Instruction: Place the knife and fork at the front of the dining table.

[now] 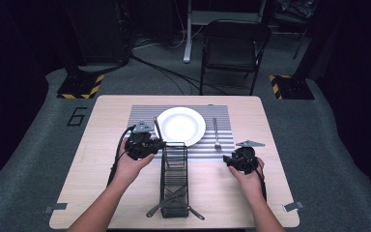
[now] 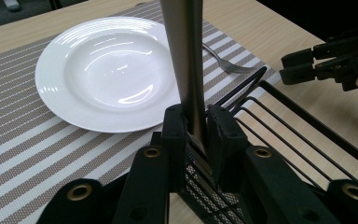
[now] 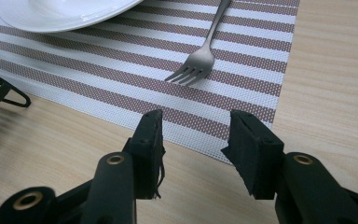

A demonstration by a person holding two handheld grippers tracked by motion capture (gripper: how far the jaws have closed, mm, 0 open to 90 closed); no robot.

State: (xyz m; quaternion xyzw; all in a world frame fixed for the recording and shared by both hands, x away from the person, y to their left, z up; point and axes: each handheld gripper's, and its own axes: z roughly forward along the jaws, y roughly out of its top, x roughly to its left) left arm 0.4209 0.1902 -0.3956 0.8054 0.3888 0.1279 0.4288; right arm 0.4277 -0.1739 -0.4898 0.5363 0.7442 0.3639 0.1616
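The left hand-held gripper (image 2: 196, 135), matt black with brass-ringed bolt holes, has its two blocky padded jaws pressed tight on a flat, brushed-metal piece of cutlery (image 2: 186, 60). This smooth grey strip widens as it rises out of the top of the left gripper view, so I cannot tell which utensil it is. It stands nearly upright over the far end of a black wire-mesh cutlery basket (image 1: 174, 179), a long narrow rack of thin rods that sits on the pale wood-grain worktop (image 1: 101, 169), with more metal cutlery lying at its near end. Just beyond lies a woven placemat (image 1: 142, 116), ribbed in grey and white stripes with a fine dotted weave. On it rests a round, glossy white plate (image 1: 180, 125) with a broad ringed rim. To the plate's right on the mat, well apart from it, lies a satin-finish metal fork (image 3: 200, 58), tines toward the person. The right hand-held gripper (image 3: 196, 140) hovers over the mat's near edge, its rough foam-faced jaws parted with nothing between them.
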